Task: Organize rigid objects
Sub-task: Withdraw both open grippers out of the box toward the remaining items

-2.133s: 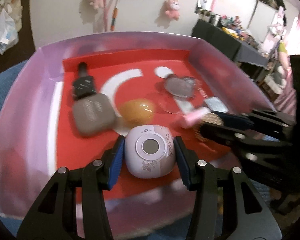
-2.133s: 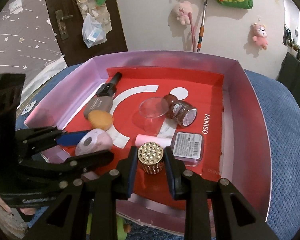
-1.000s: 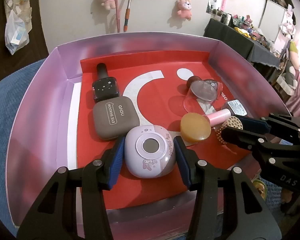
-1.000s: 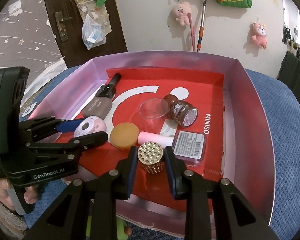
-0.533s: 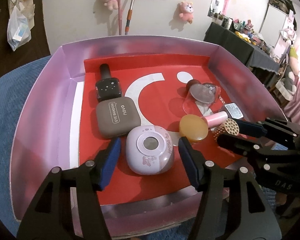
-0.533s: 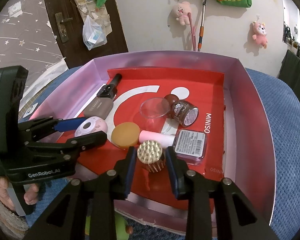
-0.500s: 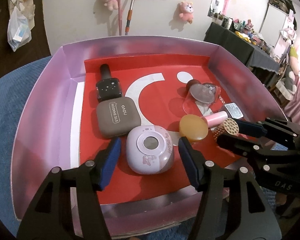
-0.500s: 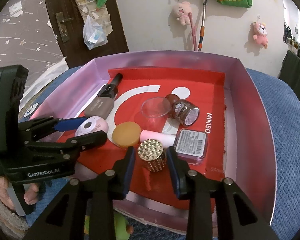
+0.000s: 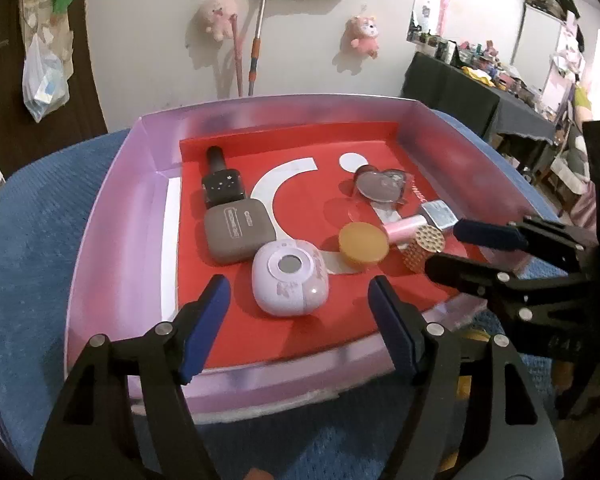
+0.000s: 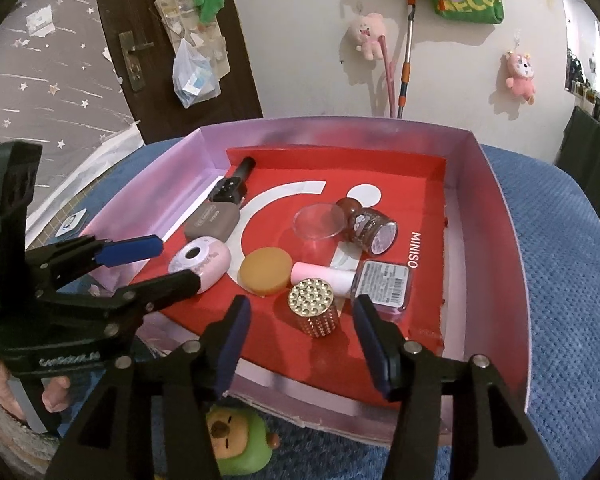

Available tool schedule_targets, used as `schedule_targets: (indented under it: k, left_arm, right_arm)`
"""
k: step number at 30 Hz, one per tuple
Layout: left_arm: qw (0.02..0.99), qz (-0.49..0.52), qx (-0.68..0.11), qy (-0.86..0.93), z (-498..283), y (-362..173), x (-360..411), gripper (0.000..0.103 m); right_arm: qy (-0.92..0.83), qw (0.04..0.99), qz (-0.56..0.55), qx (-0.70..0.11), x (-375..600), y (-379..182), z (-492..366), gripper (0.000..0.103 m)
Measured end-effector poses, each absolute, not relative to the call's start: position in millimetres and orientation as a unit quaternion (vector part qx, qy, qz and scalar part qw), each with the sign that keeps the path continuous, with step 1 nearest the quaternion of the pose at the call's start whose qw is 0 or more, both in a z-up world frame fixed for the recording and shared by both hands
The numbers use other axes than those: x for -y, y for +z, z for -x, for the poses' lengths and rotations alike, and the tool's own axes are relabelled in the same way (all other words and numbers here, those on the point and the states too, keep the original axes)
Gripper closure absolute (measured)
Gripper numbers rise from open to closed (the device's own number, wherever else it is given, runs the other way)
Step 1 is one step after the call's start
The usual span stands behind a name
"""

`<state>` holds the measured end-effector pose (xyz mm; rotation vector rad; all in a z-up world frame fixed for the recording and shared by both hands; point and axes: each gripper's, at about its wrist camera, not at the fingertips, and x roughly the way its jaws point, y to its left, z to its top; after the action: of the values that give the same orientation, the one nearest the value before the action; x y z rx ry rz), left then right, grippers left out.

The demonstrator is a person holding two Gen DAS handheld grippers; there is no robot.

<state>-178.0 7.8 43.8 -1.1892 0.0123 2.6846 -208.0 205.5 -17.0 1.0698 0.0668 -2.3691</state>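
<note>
Cosmetics lie loose on the red floor of the pink tray [image 9: 112, 216], and both my grippers are letting go.

My left gripper [image 9: 298, 300] has its fingers opening either side of the lilac compact [image 9: 289, 277] without touching it; the compact rests just in front of the brown eyeshadow case [image 9: 240, 232]. My right gripper [image 10: 302, 326] is opening too, fingers clear of the gold studded jar [image 10: 314, 312] standing between them. I see the orange puff [image 10: 265, 271] and pink tube [image 10: 320, 276] just behind that jar, with the clear dome [image 10: 318, 220] farther back.
</note>
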Motion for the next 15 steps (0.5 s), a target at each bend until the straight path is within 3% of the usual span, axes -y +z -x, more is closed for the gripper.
schedule_targets:
  k: [12, 15]
  left_arm:
    - [0.102, 0.383, -0.005, 0.918, 148, 58, -5, 0.027]
    - [0.098, 0.382, 0.0, 0.919, 142, 59, -3, 0.019]
  right_arm:
    - [-0.884, 0.279, -0.375, -0.02, -213, 0, 184, 0.025]
    - [-0.887, 0.282, -0.366, -0.019, -215, 6, 177, 0.016]
